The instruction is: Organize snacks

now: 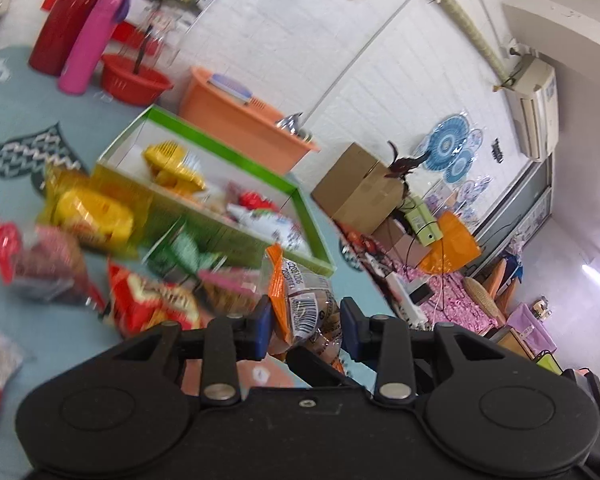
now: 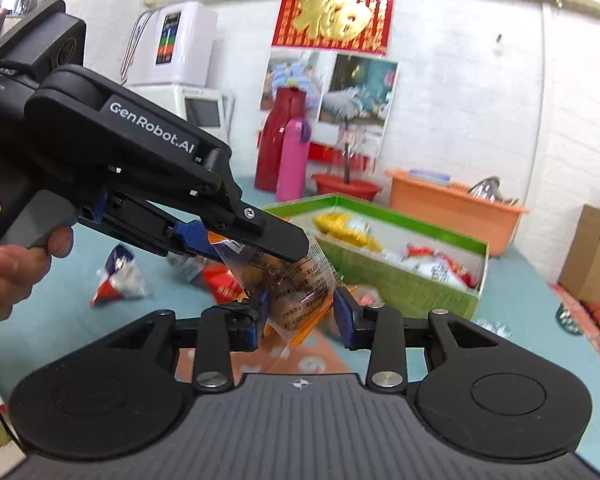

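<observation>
I have two hand-held grippers, one in each hand, and both have the same small snack packet (image 2: 296, 284). It is a see-through packet with orange edges and something brown inside. It hangs in the air above the blue tabletop (image 2: 532, 280), just in front of the green box (image 2: 412, 276).

My left hand-held gripper (image 2: 236, 240) is squeezed almost all the way shut on the top corner of the packet. I think that is why the packet hangs down from it like a little flag. My right hand-held gripper (image 2: 300, 316) is half shut, with its blue pads (image 2: 342, 312) on both sides of the fat lower part of the packet. It looks like they press on it, which would stop the packet from swinging.

The green box already has some snacks in it, a yellow bag (image 1: 176, 168) and a white and red bag (image 1: 268, 220). So I think the box is where the snacks go, and this packet should go there too.

More snacks lie loose on the tabletop beside the box, like a red bag (image 1: 152, 300) and a big yellow bag (image 1: 92, 212). They are blurry, so I cannot read them. They are not yet put away.
</observation>
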Demonstrator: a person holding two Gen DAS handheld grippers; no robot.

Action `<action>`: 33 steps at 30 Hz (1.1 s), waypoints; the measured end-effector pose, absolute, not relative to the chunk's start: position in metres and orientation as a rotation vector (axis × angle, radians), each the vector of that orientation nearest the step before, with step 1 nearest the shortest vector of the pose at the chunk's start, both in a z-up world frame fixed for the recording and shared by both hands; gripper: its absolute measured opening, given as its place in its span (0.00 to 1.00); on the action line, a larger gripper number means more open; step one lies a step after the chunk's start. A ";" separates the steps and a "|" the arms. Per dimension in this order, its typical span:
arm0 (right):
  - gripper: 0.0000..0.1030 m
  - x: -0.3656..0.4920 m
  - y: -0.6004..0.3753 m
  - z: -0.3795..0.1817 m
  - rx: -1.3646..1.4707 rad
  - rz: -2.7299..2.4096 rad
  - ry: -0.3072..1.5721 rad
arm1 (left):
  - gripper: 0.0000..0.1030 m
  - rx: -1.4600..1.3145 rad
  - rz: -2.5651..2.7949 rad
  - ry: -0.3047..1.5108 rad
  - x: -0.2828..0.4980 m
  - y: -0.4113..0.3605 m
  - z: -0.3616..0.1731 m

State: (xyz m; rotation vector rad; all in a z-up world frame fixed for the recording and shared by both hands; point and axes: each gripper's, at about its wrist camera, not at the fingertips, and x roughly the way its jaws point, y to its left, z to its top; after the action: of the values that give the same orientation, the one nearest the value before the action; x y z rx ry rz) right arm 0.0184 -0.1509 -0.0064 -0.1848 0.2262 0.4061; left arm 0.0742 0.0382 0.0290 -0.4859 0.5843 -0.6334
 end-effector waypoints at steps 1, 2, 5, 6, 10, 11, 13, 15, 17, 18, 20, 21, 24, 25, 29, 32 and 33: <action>0.61 0.022 -0.152 -0.002 -0.188 0.398 0.209 | 0.16 -0.479 -0.638 0.571 0.077 0.036 0.034; 0.61 0.025 -0.154 0.001 -0.186 0.390 0.195 | 0.16 -0.468 -0.643 0.556 0.080 0.034 0.039; 0.60 0.033 -0.156 0.010 -0.189 0.367 0.157 | 0.16 -0.435 -0.658 0.514 0.091 0.027 0.051; 0.60 0.037 -0.157 0.012 -0.191 0.360 0.147 | 0.16 -0.429 -0.661 0.506 0.096 0.025 0.054; 0.60 0.060 -0.157 0.017 -0.193 0.333 0.120 | 0.16 -0.417 -0.668 0.488 0.121 0.020 0.062; 0.60 0.065 -0.157 0.017 -0.190 0.328 0.116 | 0.16 -0.415 -0.668 0.485 0.127 0.018 0.063; 0.60 0.074 -0.157 0.018 -0.184 0.318 0.108 | 0.16 -0.413 -0.672 0.478 0.141 0.017 0.064; 0.60 0.084 -0.156 0.017 -0.190 0.305 0.099 | 0.16 -0.417 -0.677 0.477 0.155 0.016 0.063; 0.59 0.094 -0.154 0.016 -0.200 0.288 0.097 | 0.16 -0.434 -0.681 0.486 0.170 0.017 0.060; 0.59 0.100 -0.153 0.014 -0.205 0.280 0.099 | 0.16 -0.440 -0.683 0.491 0.178 0.017 0.059; 0.58 0.112 -0.150 0.011 -0.216 0.268 0.108 | 0.16 -0.440 -0.682 0.498 0.194 0.016 0.055; 0.58 0.118 -0.149 0.009 -0.220 0.264 0.113 | 0.16 -0.438 -0.680 0.503 0.200 0.016 0.052; 0.58 0.136 -0.148 0.004 -0.217 0.256 0.132 | 0.16 -0.445 -0.676 0.522 0.219 0.015 0.045; 0.58 0.142 -0.148 0.002 -0.216 0.253 0.141 | 0.17 -0.449 -0.675 0.531 0.225 0.015 0.042; 0.60 0.157 -0.146 -0.007 -0.212 0.238 0.154 | 0.19 -0.447 -0.670 0.546 0.242 0.016 0.032; 1.00 0.160 -0.144 -0.015 -0.235 0.243 0.156 | 0.91 -0.449 -0.643 0.544 0.244 0.018 0.027; 1.00 0.158 -0.144 -0.017 -0.236 0.239 0.141 | 1.00 -0.449 -0.613 0.529 0.241 0.018 0.027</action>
State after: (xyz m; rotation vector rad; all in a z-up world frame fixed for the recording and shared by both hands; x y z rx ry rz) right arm 0.1577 -0.1439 -0.0166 -0.2363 0.1408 0.2391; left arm 0.2410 0.0183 0.0269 -0.4491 0.5292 -0.6134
